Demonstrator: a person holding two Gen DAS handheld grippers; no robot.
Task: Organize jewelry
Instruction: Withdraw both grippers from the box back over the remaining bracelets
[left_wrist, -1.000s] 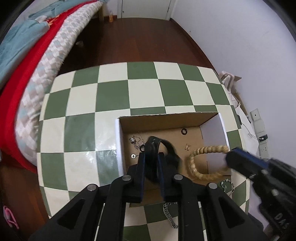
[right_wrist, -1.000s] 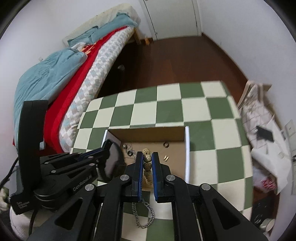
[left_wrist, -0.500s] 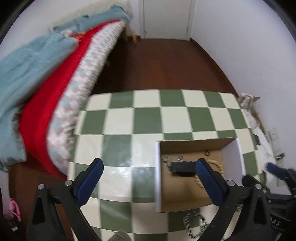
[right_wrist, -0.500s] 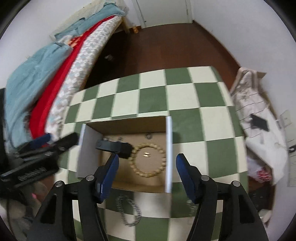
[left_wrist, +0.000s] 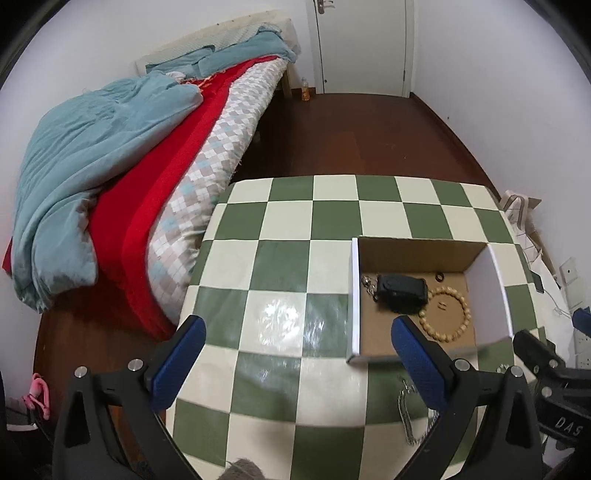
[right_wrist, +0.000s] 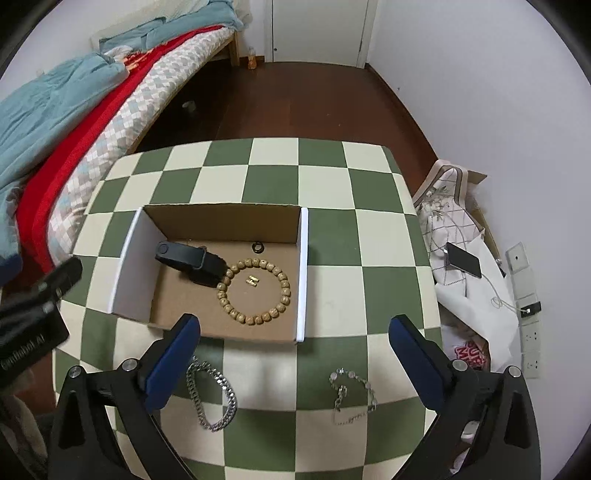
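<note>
Ahead of your right hand-held gripper (right_wrist: 293, 363), past its blue-padded fingertips, sits the open brown cardboard box with white side walls (right_wrist: 301, 273) on the green-and-cream checkered bench (right_wrist: 325, 173). Your right jaws are opening and already stand wide, with nothing between them. Inside the box, straight ahead of that gripper, the ring of round wooden beads (right_wrist: 255, 291) lies flat on the floor of the box, with two small gold earrings (right_wrist: 252, 281) inside its loop. A black watch with a thick strap (right_wrist: 190, 262) lies ahead and to the left, touching the beads, and a small dark ring (right_wrist: 257, 247) rests near the far wall. Closer to you than the box, on the bare bench, a chunky silver chain bracelet (right_wrist: 214, 397) lies just beside your right gripper's left finger, and a finer silver bracelet with round links (right_wrist: 351, 391) lies between the two fingers, nearer the right one.

Your left hand-held gripper (left_wrist: 295, 360) hangs over the bench to the left of the box, its jaws spread wide and empty; the box lies ahead of its right finger. Beyond the bench, a bed with a blue quilt and red blanket (left_wrist: 110, 177) runs along the left.
</note>
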